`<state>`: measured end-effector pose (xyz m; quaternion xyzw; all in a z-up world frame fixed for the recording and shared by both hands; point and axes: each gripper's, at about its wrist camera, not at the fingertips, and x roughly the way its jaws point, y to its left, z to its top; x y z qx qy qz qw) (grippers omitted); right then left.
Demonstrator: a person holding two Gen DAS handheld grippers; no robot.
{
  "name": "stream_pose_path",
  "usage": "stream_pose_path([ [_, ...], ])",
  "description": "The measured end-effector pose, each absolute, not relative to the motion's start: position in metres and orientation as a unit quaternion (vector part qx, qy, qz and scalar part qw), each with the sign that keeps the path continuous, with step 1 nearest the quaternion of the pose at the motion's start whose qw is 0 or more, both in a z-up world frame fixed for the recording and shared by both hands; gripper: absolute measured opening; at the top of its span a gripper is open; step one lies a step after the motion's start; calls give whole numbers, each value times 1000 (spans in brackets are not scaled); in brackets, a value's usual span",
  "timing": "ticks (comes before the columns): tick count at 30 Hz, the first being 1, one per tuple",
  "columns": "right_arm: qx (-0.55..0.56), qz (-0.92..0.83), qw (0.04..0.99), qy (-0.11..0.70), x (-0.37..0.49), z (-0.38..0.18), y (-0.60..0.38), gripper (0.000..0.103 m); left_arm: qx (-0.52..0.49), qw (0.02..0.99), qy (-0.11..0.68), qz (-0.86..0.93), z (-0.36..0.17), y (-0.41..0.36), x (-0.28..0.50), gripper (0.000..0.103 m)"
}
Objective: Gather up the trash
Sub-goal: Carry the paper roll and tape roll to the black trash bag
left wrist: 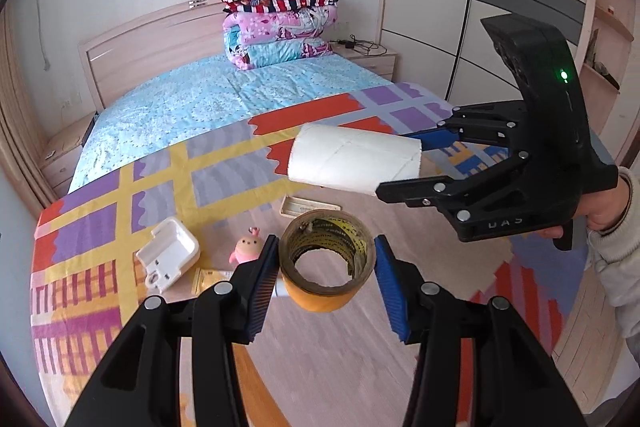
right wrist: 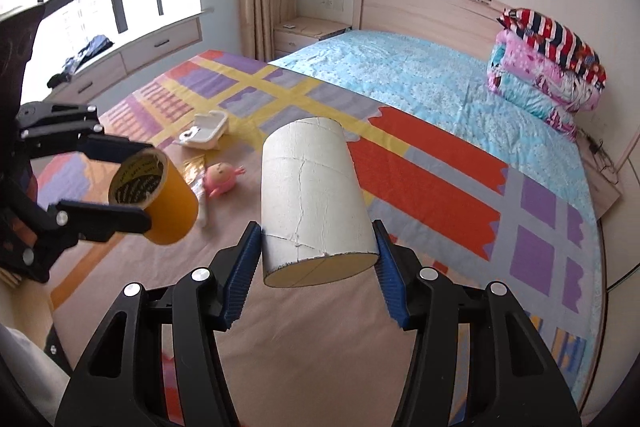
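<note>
Doll (left wrist: pixel 246 249) beside box (left wrist: pixel 168 255) on blanket (left wrist: pixel 160 171)

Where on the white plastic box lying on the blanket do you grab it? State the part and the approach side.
Judging by its pose, grip the white plastic box across its two shorter sides, coming from above: it lies flat and low on the blanket, and the pink toy crowds one side.

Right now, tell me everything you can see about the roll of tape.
The roll of tape is a wide ring of yellowish-brown packing tape on a cardboard core printed with dark lettering inside. Much tape looks used, so the wall is thin. It is lifted clear of the bed, gripped across its outer sides by the blue ribbed pads of the left tongs. From the right-hand camera it lies tilted with its open end facing up and toward the camera. Nothing else touches it.
</note>
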<state>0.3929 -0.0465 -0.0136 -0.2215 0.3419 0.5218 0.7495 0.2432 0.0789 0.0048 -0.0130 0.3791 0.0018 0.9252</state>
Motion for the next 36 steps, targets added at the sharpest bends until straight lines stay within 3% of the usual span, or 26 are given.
stream_pose_path([
  [18,-217,539,746,326,282,13,-124,55,-8,936,352,-9,24,31,149,46],
  [36,-203,553,736,332,199,-3,-185,55,-19,924,376,-67,-16,-13,85,46],
])
